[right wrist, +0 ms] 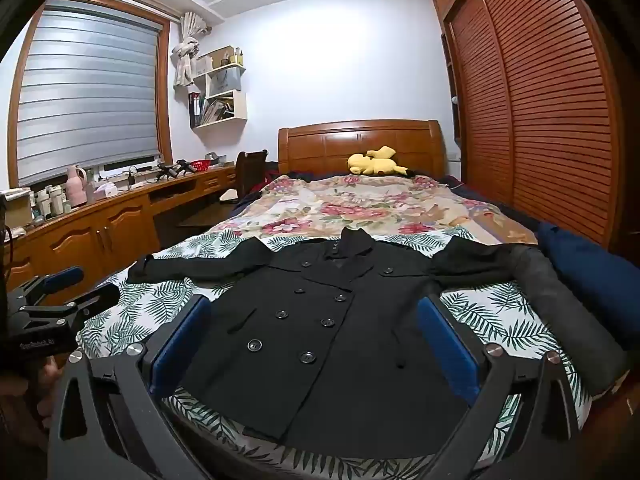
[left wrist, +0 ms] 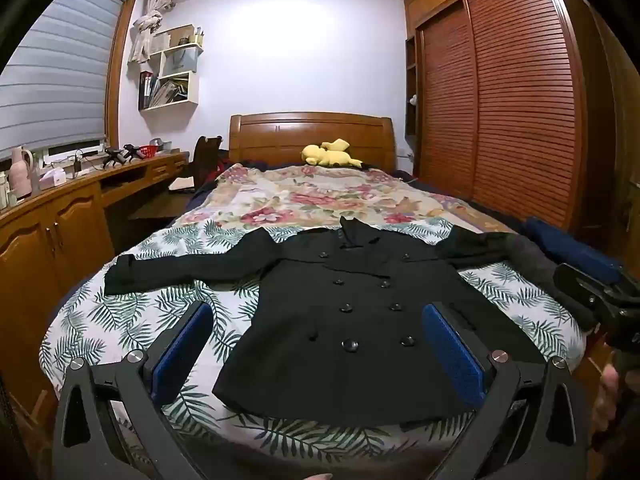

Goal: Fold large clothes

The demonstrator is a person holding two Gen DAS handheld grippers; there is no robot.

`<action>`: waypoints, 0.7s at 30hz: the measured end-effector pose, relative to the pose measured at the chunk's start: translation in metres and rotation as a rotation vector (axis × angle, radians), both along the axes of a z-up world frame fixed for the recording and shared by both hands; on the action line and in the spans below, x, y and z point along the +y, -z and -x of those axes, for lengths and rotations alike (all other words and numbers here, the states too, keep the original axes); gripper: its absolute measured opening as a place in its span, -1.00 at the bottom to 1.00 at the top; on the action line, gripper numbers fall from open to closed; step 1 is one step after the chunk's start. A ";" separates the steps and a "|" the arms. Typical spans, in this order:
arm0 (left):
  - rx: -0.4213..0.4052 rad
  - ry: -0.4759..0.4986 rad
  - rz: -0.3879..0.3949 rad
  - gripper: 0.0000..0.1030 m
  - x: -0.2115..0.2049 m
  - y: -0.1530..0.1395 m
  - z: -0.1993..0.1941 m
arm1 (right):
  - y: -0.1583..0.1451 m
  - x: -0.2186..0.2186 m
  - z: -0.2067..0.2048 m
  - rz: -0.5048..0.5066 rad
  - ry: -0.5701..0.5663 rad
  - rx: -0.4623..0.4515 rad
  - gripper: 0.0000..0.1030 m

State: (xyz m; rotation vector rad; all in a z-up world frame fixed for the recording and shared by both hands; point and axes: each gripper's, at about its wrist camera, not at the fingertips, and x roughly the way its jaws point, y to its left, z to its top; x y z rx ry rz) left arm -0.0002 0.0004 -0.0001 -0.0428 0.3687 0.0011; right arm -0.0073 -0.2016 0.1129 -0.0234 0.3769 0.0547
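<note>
- Left to right in the left wrist view: a wooden bench (left wrist: 80, 188) runs along the window wall at 9 o'clock, cluttered with a pink jug (left wrist: 20, 172) and small items
- Wall shelves (left wrist: 176, 68) hang at 11 o'clock, holding books and papers
- The left claw (left wrist: 316, 320) fills the lower edge, its blue pads (left wrist: 182, 350) spread wide apart with nothing between them, hovering above the coat's hem
- The black double-breasted coat (left wrist: 352, 312) lies flat, front up and buttoned, on the leaf-print sheet (left wrist: 132, 312) at the foot of the bed, collar toward 12 o'clock, both sleeves stretched out sideways
- A floral cover (left wrist: 320, 196) spreads beyond the coat toward the wooden headboard (left wrist: 312, 132)
- A yellow plush toy (left wrist: 332, 154) lies by the headboard at 12 o'clock
- A folded navy cloth (left wrist: 568, 248) sits at 3 o'clock, just beyond the coat's sleeve end
- A slatted wardrobe (left wrist: 500, 100) covers the wall from 1 to 3 o'clock
- The right claw (right wrist: 312, 324), seen in its own view, also stands wide apart and empty above the coat's lower half; the left claw shows at 9 o'clock there, beside the bed edge
</note>
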 end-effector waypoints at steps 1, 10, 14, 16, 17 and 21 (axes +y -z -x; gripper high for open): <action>0.001 -0.001 -0.002 1.00 0.000 0.000 0.000 | 0.000 0.000 0.000 0.000 0.001 0.001 1.00; 0.004 -0.004 -0.027 1.00 -0.008 0.002 0.004 | 0.000 0.002 0.000 0.007 0.004 -0.001 1.00; 0.005 -0.002 -0.023 1.00 -0.008 0.004 0.006 | 0.000 0.002 0.001 0.007 0.004 -0.001 1.00; 0.012 0.002 -0.014 1.00 -0.002 0.001 0.001 | 0.000 0.003 0.001 0.006 0.003 0.000 1.00; 0.012 0.002 -0.016 1.00 -0.002 0.001 0.001 | 0.000 0.003 0.001 0.007 0.004 -0.002 1.00; 0.012 0.006 -0.021 1.00 -0.002 0.001 0.001 | 0.000 0.003 0.002 0.010 0.005 -0.001 1.00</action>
